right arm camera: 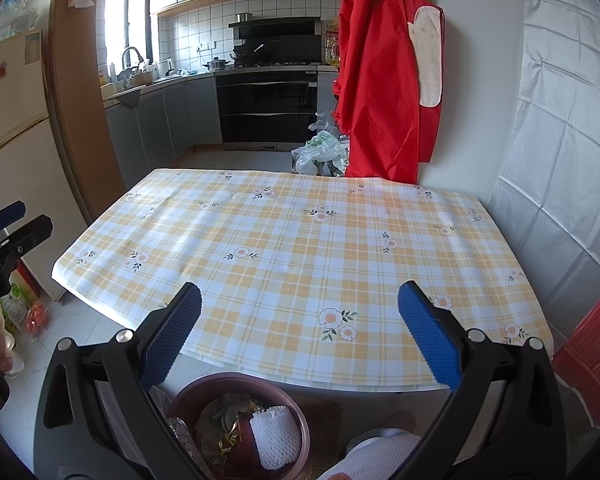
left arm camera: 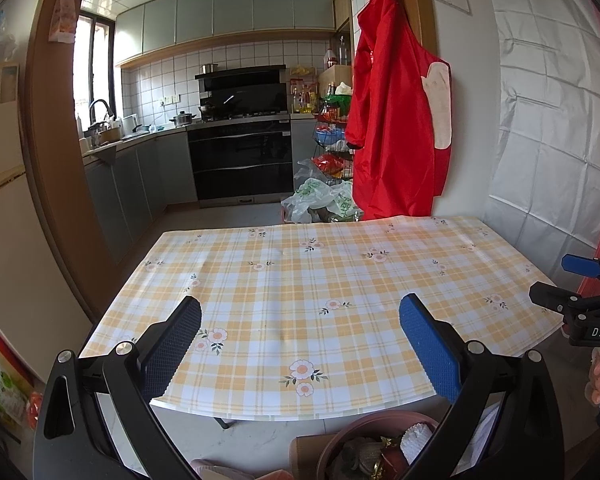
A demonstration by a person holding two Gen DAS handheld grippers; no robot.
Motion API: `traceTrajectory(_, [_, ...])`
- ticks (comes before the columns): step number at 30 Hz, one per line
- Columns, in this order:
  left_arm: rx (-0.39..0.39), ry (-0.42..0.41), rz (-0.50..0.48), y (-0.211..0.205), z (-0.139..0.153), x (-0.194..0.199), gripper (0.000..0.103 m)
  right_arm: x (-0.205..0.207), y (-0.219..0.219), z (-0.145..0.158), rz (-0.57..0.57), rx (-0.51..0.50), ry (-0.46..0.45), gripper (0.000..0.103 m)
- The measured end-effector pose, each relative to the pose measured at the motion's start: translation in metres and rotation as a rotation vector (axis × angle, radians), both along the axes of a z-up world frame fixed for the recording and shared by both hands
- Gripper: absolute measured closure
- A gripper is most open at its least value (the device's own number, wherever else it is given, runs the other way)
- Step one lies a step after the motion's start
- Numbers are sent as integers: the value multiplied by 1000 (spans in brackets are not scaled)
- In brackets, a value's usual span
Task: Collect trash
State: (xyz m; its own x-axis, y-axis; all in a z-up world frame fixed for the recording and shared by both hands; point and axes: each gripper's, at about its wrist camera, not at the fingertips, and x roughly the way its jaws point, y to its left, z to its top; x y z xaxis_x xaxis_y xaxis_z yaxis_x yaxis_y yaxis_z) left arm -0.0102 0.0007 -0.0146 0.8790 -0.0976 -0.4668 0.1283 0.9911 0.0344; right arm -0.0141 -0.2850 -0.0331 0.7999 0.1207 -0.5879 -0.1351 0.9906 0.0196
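Both grippers are held over the near edge of the table (right arm camera: 300, 248), jaws spread wide and holding nothing: the left gripper (left arm camera: 300, 340) over the left part, the right gripper (right arm camera: 299, 332) over the right. No trash shows on the checked tablecloth. What trash can be seen already lies in the pinkish bin (right arm camera: 288, 396) on the floor, below the table's near edge and under the jaws: a white foam net (right arm camera: 274, 436), something gold and crinkled (right arm camera: 232, 438) and other scraps too jumbled to name. In the right wrist view the bin sits low and centre between the fingers, so I judge that hand the nearer one. With the tabletop bare, the collecting looks close to finished from here
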Motion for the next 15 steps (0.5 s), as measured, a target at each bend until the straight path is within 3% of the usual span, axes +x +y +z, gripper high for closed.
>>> traceTrajectory(15, [1,17,15,-1,-4,-1,6,0,0,-6,2,-4,19,6])
